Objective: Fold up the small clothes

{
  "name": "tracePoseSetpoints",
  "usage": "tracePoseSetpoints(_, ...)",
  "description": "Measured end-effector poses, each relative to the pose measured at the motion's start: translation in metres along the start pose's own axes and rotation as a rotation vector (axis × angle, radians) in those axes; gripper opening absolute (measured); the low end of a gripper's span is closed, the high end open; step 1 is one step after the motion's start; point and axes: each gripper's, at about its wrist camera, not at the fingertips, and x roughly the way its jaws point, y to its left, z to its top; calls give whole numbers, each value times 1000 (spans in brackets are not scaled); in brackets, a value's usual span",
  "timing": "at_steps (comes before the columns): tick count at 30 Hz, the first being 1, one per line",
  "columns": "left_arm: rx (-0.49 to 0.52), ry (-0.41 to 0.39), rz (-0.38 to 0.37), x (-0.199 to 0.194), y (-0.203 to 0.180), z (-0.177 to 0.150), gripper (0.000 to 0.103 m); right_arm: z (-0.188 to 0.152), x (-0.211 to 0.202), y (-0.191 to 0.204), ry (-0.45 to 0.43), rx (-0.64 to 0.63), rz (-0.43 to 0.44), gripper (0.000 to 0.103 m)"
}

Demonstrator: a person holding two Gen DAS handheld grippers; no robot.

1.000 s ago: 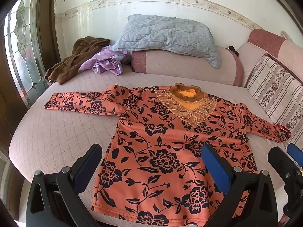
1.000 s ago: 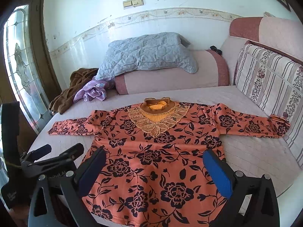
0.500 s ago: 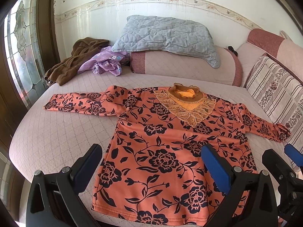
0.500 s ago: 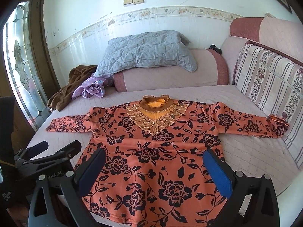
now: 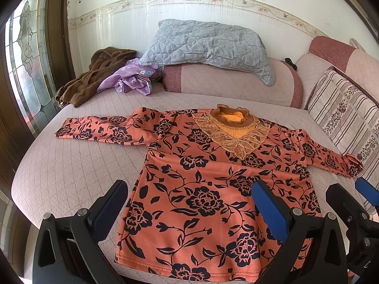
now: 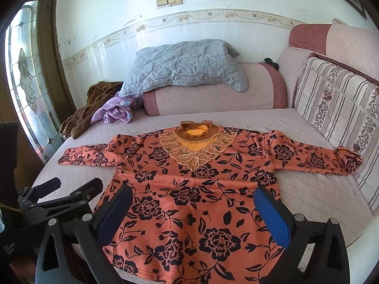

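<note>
An orange long-sleeved top with black flowers [image 5: 203,184] lies flat on the pink quilted bed [image 5: 71,165], front up, both sleeves spread out, with a gold lace collar [image 5: 233,130]. It also shows in the right wrist view [image 6: 196,189]. My left gripper [image 5: 189,208] is open and empty, held above the hem near the front edge. My right gripper [image 6: 194,210] is open and empty, also above the hem. The right gripper shows at the right edge of the left wrist view [image 5: 350,203], and the left gripper at the left of the right wrist view [image 6: 64,189].
A grey quilted pillow [image 5: 208,45] rests on a pink bolster [image 5: 232,82] at the back. Brown [image 5: 94,75] and purple [image 5: 132,78] clothes lie piled at the back left. A striped cushion [image 5: 343,123] leans at the right. A stained-glass door [image 5: 26,66] stands at the left.
Both grippers have drifted slightly; the top sits a little lower and closer in both views. Jaws stay open and nothing was grasped.
</note>
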Motion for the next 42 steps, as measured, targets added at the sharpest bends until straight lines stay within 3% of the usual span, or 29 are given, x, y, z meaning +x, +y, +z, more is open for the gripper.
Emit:
tracePoseSetpoints(14, -28, 37, -23, 0, 2, 0, 103, -2, 1, 0, -1, 0, 1, 103)
tracePoseSetpoints(20, 10, 29, 79, 31, 24, -15, 103, -18, 19, -32, 72, 118, 113, 103)
tracePoseSetpoints(24, 24, 52, 173, 63, 47, -27, 103, -41, 40, -103, 118, 337, 130, 103)
tracePoseSetpoints(26, 11, 71, 188, 74, 57, -33, 103, -51, 49, -160, 104, 504, 127, 103)
tracePoseSetpoints(28, -6, 121, 191, 85, 62, -41, 103, -58, 59, -229, 83, 679, 72, 102)
tracePoseSetpoints(31, -6, 238, 202, 94, 65, -51, 103, -59, 73, -313, 48, 788, -80, 98)
tracePoseSetpoints(34, 18, 286, 212, 98, 62, -53, 103, -61, 93, -389, 34, 936, -121, 92)
tracePoseSetpoints(38, 31, 297, 198, 106, 55, -51, 103, -54, 113, -458, -9, 1055, -196, 89)
tracePoseSetpoints(40, 37, 288, 194, 111, 54, -49, 103, -47, 130, -479, 33, 1050, -280, 87)
tracePoseSetpoints(42, 41, 282, 193, 116, 53, -47, 103, -41, 146, -488, 83, 1025, -329, 72)
